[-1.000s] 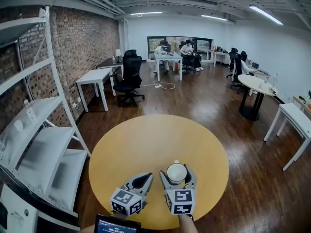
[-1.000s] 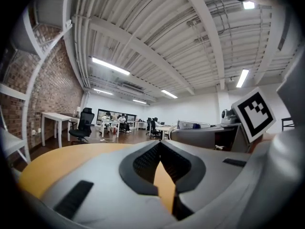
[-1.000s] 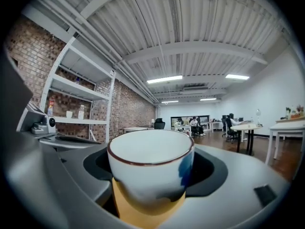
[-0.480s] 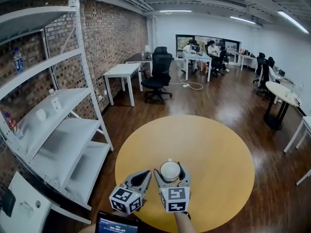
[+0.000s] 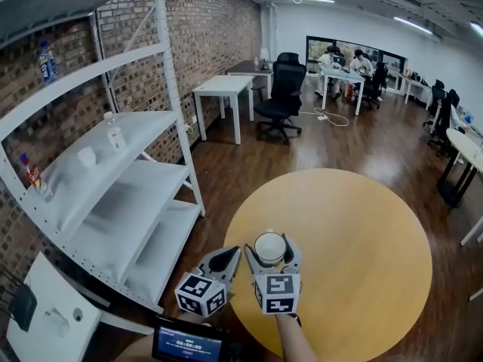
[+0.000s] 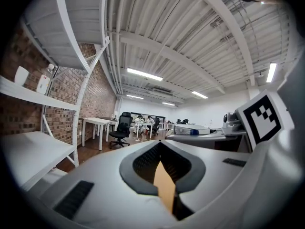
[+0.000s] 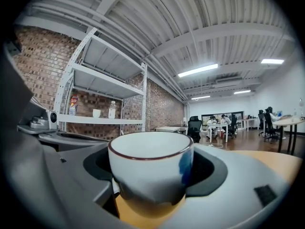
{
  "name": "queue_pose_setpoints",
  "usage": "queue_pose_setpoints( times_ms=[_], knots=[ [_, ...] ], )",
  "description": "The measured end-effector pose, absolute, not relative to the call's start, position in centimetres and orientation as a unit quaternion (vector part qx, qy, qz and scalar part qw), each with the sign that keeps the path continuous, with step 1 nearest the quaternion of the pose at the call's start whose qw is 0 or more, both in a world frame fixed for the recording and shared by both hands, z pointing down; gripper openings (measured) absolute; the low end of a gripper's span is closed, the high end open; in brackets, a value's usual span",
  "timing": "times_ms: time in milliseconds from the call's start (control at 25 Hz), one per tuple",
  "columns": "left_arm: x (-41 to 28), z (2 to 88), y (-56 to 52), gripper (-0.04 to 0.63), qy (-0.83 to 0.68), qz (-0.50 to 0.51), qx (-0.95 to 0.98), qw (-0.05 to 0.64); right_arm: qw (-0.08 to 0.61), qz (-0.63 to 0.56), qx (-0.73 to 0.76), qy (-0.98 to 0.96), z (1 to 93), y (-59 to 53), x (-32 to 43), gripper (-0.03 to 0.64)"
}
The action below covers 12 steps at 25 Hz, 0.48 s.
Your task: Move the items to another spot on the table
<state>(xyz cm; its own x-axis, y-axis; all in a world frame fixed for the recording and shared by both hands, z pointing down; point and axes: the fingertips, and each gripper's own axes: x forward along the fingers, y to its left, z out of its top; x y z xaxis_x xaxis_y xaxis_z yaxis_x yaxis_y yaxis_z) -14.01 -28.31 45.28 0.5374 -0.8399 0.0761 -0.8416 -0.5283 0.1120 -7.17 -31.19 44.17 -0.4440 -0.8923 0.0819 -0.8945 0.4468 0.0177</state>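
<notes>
A white cup (image 5: 269,247) with a dark rim and a blue mark sits upright between the jaws of my right gripper (image 5: 272,252), which is shut on it above the near left part of the round yellow table (image 5: 355,232). The right gripper view shows the cup (image 7: 150,168) filling the jaws, with yellow tabletop below it. My left gripper (image 5: 224,261) is just left of the right one, over the table's near edge, shut with nothing in it; in the left gripper view its jaws meet at a thin seam (image 6: 167,194).
A white metal shelf rack (image 5: 113,164) stands to the left against the brick wall, holding a bottle (image 5: 113,134) and a small cup (image 5: 87,157). White desks, black office chairs and seated people are far across the room. A phone (image 5: 187,345) is at the bottom edge.
The view has swung left, bringing the shelf rack closer and larger. Both grippers kept their pose, and the right one still holds the cup.
</notes>
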Motion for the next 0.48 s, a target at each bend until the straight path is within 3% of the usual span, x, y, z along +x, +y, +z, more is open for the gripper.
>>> queue_pose_setpoints(
  times_ms=[480],
  knots=[
    [-23.1,49.9,-34.7,0.002,-0.489,0.005,0.867,0.097,0.048,0.032,0.521,-0.852,49.6,-38.2,-16.7,0.397]
  ],
)
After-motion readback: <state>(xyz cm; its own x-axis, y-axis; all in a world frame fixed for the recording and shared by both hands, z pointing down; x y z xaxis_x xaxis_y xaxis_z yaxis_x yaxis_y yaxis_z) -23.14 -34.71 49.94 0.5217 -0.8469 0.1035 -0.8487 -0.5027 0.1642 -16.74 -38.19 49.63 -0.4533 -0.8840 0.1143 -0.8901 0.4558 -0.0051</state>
